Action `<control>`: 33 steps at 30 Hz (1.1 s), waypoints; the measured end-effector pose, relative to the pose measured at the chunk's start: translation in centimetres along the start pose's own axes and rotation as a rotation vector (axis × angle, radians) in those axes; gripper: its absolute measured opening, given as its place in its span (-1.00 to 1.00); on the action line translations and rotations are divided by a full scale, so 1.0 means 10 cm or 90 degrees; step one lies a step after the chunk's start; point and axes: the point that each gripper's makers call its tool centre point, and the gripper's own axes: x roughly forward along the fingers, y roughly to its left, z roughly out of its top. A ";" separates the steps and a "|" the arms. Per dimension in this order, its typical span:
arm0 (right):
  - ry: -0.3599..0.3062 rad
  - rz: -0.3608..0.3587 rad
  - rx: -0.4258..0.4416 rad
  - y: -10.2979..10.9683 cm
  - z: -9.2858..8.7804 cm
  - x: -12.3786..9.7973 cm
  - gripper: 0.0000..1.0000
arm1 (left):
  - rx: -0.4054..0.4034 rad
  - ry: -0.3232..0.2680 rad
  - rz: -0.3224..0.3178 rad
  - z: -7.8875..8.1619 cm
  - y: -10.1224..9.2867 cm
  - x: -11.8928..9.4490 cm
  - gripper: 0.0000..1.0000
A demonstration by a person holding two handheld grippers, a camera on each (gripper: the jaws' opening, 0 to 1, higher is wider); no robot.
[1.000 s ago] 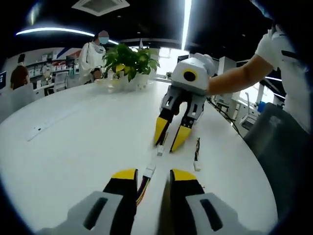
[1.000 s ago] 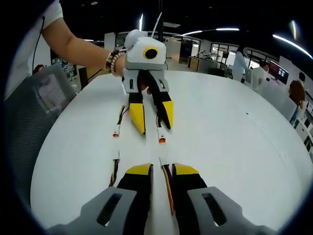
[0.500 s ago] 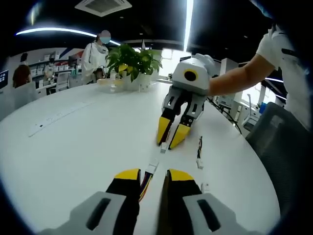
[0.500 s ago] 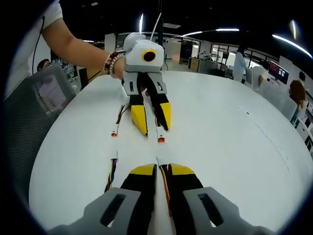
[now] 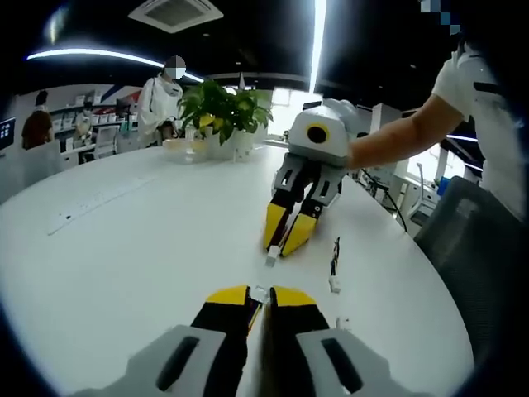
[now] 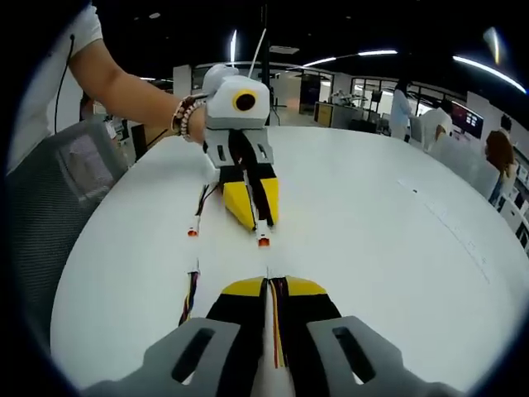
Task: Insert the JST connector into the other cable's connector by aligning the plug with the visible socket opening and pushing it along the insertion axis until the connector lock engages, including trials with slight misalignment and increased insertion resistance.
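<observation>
My left gripper (image 5: 260, 291) is shut on a multicoloured cable whose white connector (image 5: 259, 294) pokes out between the yellow tips. Facing it across the white table (image 5: 124, 248), my right gripper (image 5: 283, 241) is shut on the other cable, its white connector (image 5: 270, 259) pointing toward mine. In the right gripper view, my right gripper (image 6: 269, 285) pinches the wires (image 6: 277, 331), and the left gripper (image 6: 256, 218) holds a cable ending in an orange-tipped connector (image 6: 263, 241). The two connectors are a short gap apart and roughly in line.
A spare cable (image 5: 334, 265) lies on the table beside the grippers, and it shows as the spare cable (image 6: 198, 211) in the right gripper view. Another loose cable (image 6: 189, 298) lies near my right jaws. A potted plant (image 5: 219, 107) stands at the far edge. People stand at the back.
Both grippers' jaws have closed from open onto their cables. The connectors now stick out from between the shut tips.
</observation>
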 end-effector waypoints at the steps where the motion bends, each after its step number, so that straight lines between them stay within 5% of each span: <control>1: 0.000 0.000 -0.002 0.01 0.02 -0.01 -0.90 | 0.005 -0.003 0.001 0.03 0.00 -0.02 -1.00; 6: -0.005 -0.008 -0.005 0.01 0.09 -0.05 -0.90 | 0.020 0.007 0.008 0.04 0.00 -0.05 -1.00; 9: 0.003 -0.007 -0.006 0.04 0.05 -0.05 -0.90 | 0.021 0.025 0.012 -0.05 0.00 -0.04 -0.77; 19: 0.004 -0.005 -0.007 0.04 0.03 -0.03 -0.91 | 0.030 0.039 -0.001 -0.14 -0.03 0.03 -0.97; 33: -0.002 0.003 -0.024 0.09 0.12 -0.05 -0.91 | 0.071 0.053 -0.001 -0.05 -0.09 -0.04 -0.98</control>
